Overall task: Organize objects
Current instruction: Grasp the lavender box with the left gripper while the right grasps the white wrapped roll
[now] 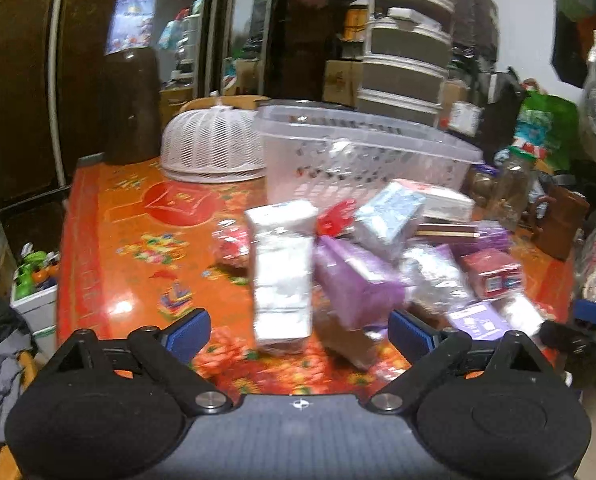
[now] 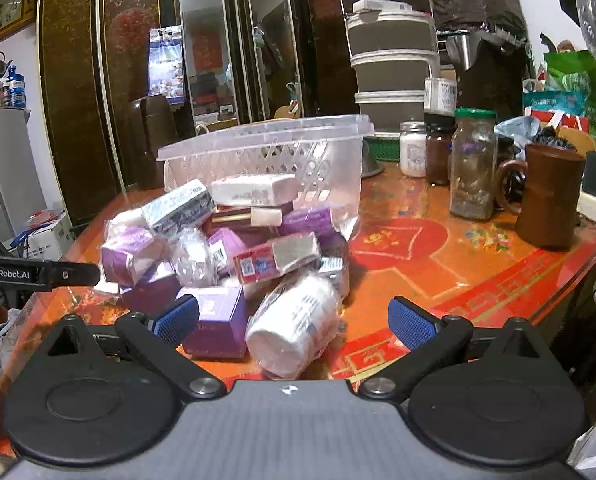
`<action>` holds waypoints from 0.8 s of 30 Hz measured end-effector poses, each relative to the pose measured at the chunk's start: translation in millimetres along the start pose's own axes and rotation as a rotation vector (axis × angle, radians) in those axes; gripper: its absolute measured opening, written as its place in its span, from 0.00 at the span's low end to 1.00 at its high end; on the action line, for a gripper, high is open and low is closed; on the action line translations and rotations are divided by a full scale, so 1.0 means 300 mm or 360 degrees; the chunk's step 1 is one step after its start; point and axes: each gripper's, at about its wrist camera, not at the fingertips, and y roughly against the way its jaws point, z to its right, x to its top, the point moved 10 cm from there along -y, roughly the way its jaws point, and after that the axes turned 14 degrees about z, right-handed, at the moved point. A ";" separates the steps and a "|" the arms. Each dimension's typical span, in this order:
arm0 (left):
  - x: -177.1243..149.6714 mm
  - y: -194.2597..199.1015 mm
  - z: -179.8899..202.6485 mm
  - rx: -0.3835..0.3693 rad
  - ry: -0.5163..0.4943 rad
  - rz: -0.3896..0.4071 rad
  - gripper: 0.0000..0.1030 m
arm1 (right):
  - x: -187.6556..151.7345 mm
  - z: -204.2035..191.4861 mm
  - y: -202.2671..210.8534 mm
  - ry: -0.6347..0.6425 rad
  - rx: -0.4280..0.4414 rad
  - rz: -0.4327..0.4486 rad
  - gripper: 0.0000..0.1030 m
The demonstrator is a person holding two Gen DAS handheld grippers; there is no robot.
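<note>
Small packaged goods lie heaped on the glossy orange-red patterned table (image 2: 478, 264), just in front of the clear plastic lattice-sided basket (image 2: 266, 160), which stands upright with its mouth up and looks empty, as far as its blurred walls allow; it is most likely where the heap is meant to go. The heap touches the basket's front wall. On the side of the heap farthest from the basket lie a white cylinder wrapped in clear film (image 2: 294, 328) on its side and a purple cardboard box (image 2: 218, 320) beside it; nearer the basket sit a red-and-silver carton (image 2: 274, 258) and a long white wrapped pack (image 2: 254, 189). The right gripper (image 2: 294, 322) hangs before the heap with its jaws spread wide and nothing pressed between the blue pads; the cylinder lies between them, so it seems the likely first pick. The left gripper (image 1: 298, 330) also has its jaws wide apart and empty, aimed at a tall white film-wrapped pack (image 1: 284, 272) and a purple wrapped box (image 1: 354, 280) on the heap's other side. Beyond the basket stand a white mesh food cover (image 1: 214, 148), glass jars (image 2: 472, 164) and a brown mug (image 2: 550, 196), well apart from the heap and out of the way. The tangled, overlapping wrappers could drag neighbours along when one item is lifted.
</note>
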 end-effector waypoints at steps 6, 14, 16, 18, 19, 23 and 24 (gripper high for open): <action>0.033 -0.052 0.060 -0.0045 0.0018 0.0042 0.83 | -0.022 0.016 -0.033 0.0045 -0.0065 -0.0012 0.88; -0.010 -0.123 0.099 -0.0027 -0.0087 -0.0027 0.71 | -0.077 0.023 -0.078 0.0031 -0.0046 -0.0097 0.62; -0.008 -0.124 0.100 -0.0043 -0.0079 -0.0020 0.61 | -0.090 0.023 -0.080 0.0020 -0.0036 -0.0114 0.56; -0.006 -0.129 0.102 -0.0059 -0.0081 -0.0016 0.60 | -0.089 0.025 -0.074 0.0007 -0.0034 -0.0109 0.56; -0.005 -0.131 0.100 -0.0056 -0.0082 -0.0011 0.60 | -0.088 0.024 -0.072 0.0010 -0.0033 -0.0110 0.55; -0.002 -0.137 0.089 -0.0049 -0.0063 -0.0003 0.60 | -0.085 0.027 -0.063 -0.0008 -0.0027 -0.0098 0.54; -0.002 -0.136 0.087 -0.0051 -0.0054 -0.0001 0.60 | -0.084 0.028 -0.060 -0.0013 -0.0027 -0.0094 0.54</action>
